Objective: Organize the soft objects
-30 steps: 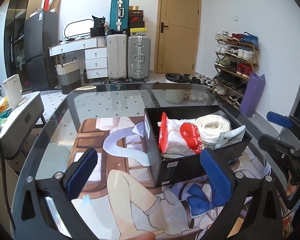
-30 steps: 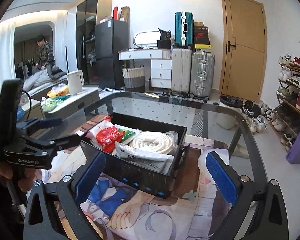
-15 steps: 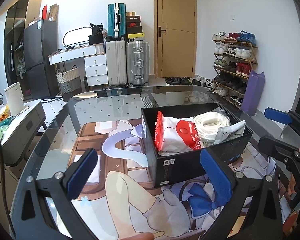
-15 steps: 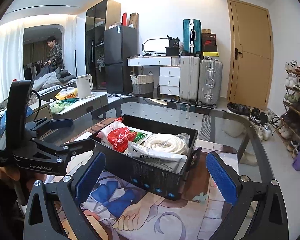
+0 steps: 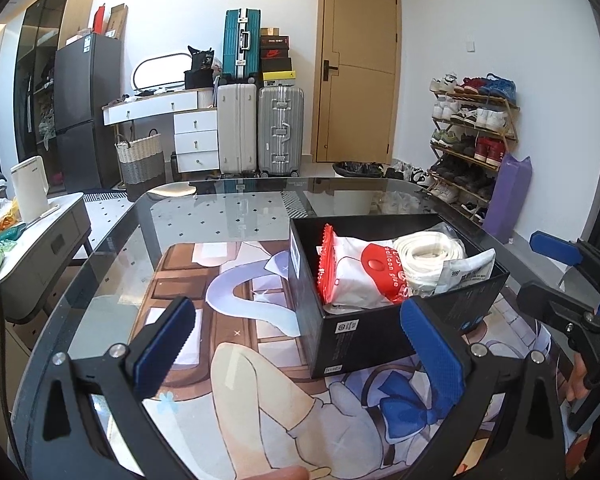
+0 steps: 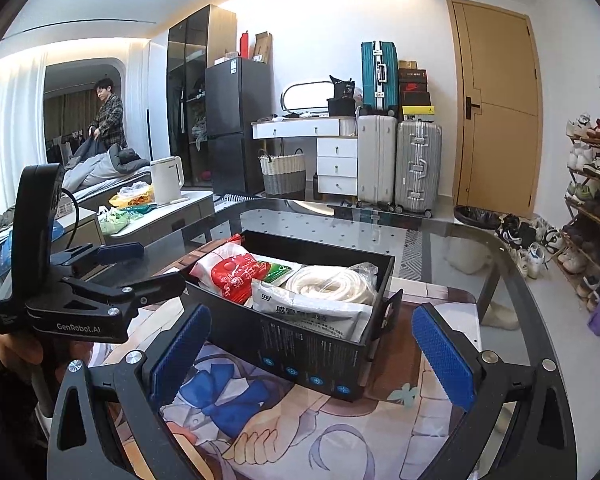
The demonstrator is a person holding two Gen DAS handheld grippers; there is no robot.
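A black box [image 5: 384, 336] [image 6: 300, 344] stands on the glass table with soft packs inside it. A red and white bag [image 5: 360, 276] [image 6: 230, 274] fills its left part, a coiled white roll in clear wrap [image 5: 428, 254] [image 6: 332, 282] lies at the right, and a white "999" sachet [image 5: 466, 272] [image 6: 304, 306] rests at the near edge. A small green pack [image 6: 276, 270] shows between them. My left gripper [image 5: 296, 346] stands open in front of the box, holding nothing. My right gripper [image 6: 310, 346] is open too, short of the box's near wall.
An illustrated mat [image 5: 236, 320] lies under the glass tabletop [image 5: 228, 216]. Beyond the table are suitcases [image 5: 280, 128], a door [image 5: 356, 68] and a shoe rack [image 5: 472, 136]. A side table with a kettle [image 6: 166, 180] stands to the left. A person [image 6: 110, 118] is in the far room.
Both grippers have drawn back and tipped upward, so the box sits lower and farther in both views. Both stayed open. The box contents have not moved.
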